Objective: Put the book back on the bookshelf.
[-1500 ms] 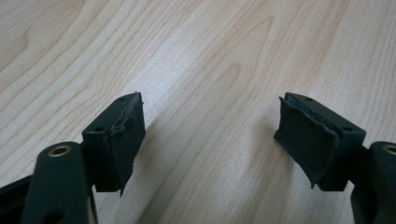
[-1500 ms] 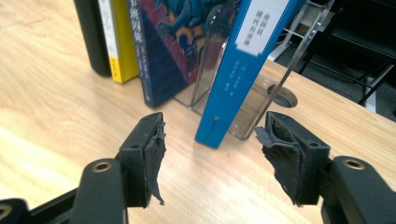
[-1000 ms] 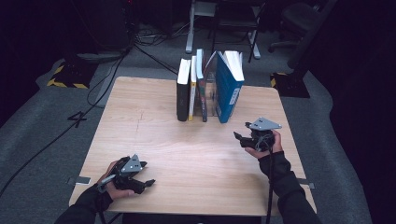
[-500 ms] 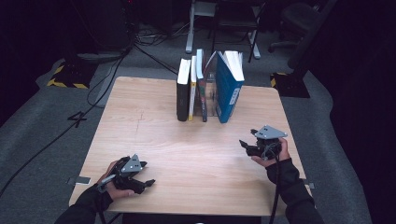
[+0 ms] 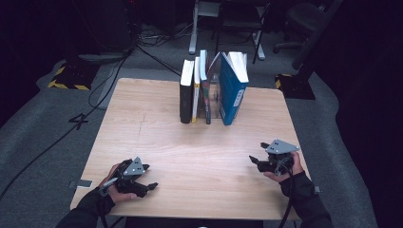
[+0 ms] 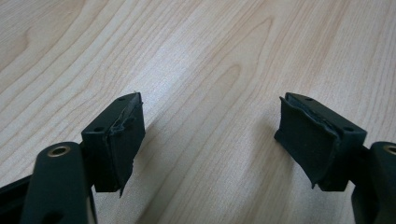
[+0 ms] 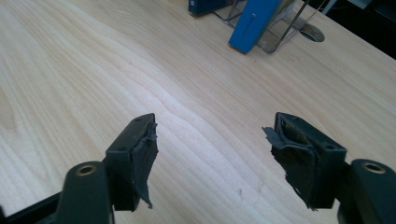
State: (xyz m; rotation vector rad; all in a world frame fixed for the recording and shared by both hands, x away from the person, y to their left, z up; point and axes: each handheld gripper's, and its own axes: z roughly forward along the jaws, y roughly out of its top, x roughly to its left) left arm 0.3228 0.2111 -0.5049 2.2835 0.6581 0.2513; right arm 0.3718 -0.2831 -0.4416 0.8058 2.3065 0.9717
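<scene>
Retreating toward the table's (image 5: 157, 142) near edge, right gripper (image 5: 256, 160) has just been widening, empty; left gripper (image 5: 148, 176) gapes empty.

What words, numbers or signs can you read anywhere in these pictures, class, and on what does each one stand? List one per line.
"4": pale mark on the grey floor left of the table.
Spines of the books in the clear rack: print too small and blurred to read.
Yellow and black hazard stripes on the floor: a warning pattern, no words.
Left gripper and right gripper: no lettering on the jaws.
</scene>
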